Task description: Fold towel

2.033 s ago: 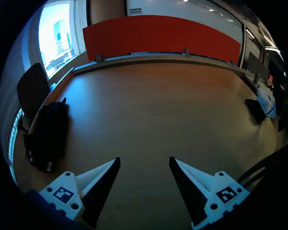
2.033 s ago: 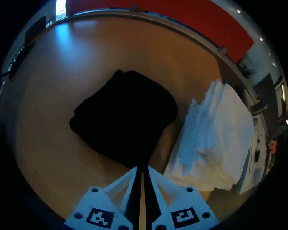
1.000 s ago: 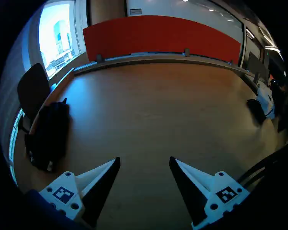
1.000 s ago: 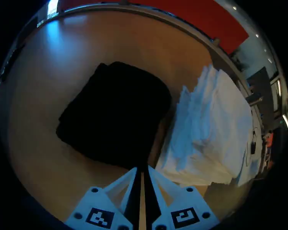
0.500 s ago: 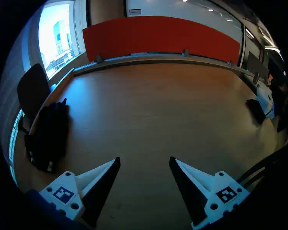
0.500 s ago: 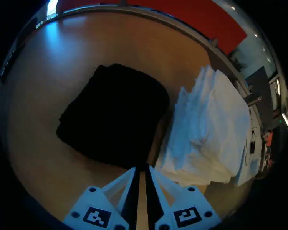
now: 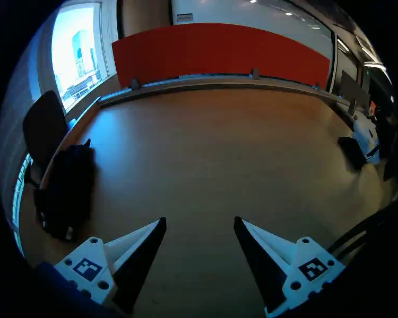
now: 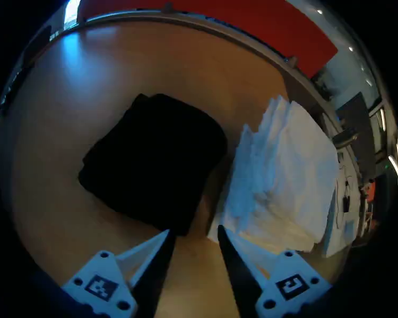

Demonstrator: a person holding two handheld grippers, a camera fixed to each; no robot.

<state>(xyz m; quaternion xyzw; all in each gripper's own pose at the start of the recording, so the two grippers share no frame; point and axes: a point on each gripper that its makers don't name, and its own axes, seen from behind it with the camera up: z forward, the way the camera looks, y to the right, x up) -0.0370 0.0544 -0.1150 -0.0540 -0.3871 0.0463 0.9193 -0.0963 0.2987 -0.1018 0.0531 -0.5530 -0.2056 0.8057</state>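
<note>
We could not tell folds within the black towel (image 8: 151,164); a small dark object (image 7: 353,152) on the tabletop (image 7: 225,148) was unidentifiable.

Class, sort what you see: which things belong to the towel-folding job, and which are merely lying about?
Job: black folded towel, white towel stack, right gripper, left gripper.
Lying about: black bag, chair, red partition.
</note>
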